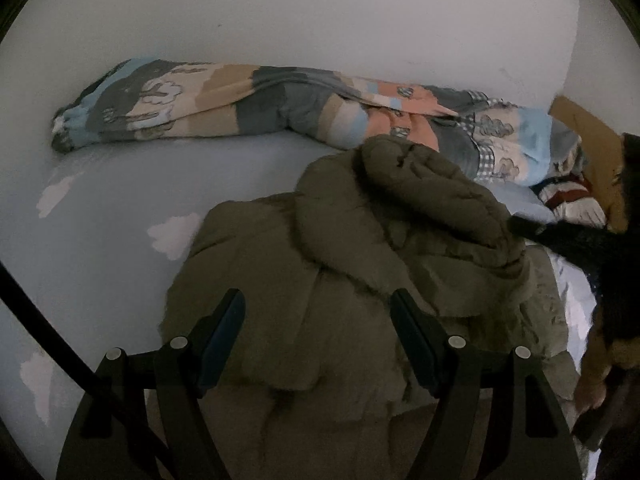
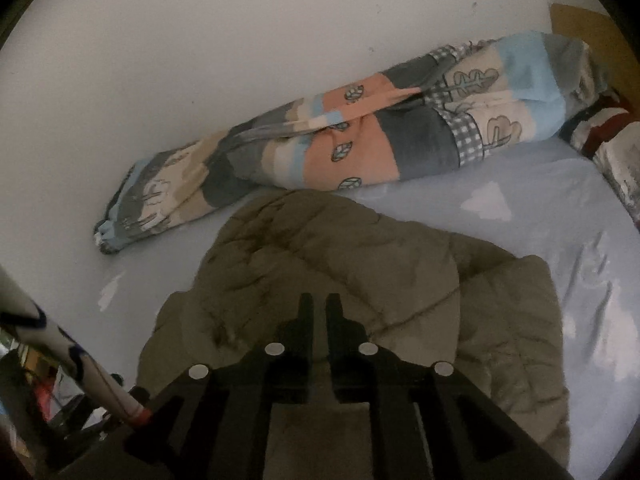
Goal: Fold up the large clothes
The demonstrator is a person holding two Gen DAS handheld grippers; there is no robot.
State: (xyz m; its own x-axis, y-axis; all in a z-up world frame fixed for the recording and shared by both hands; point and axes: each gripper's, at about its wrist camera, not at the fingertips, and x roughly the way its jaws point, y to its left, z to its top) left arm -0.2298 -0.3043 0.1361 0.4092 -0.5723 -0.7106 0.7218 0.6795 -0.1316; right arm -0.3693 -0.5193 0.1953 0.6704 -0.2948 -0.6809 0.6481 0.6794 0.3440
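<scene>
**Olive puffer jacket on the bed, one gripper wide, one nearly closed**

So the jacket (image 1: 360,248) is a big olive-green quilted thing, lying bunched up on the bed, toward the near edge. From the left wrist view one padded part is flopped over the rest, making a thick lump in the middle. From the right wrist view (image 2: 360,280) it looks flatter, with a flap folded across on a diagonal.

The left gripper (image 1: 318,308) is spread wide, fingers well apart, hovering right over the near part of the jacket with nothing between them. The right gripper (image 2: 318,308) has its fingers almost pressed together, only a thin slit showing. Its tips sit over the fabric, but I honestly can't tell if there's any cloth pinched in there.

The sheet (image 1: 100,240) is light blue with white cloud shapes. Behind the jacket, along the white wall (image 1: 320,12), there's a rolled-up patterned quilt (image 1: 240,100) in grey, peach, beige and blue patches, touching the far side of the jacket. A pillow (image 2: 616,148) sits at the right end of the bed.
</scene>
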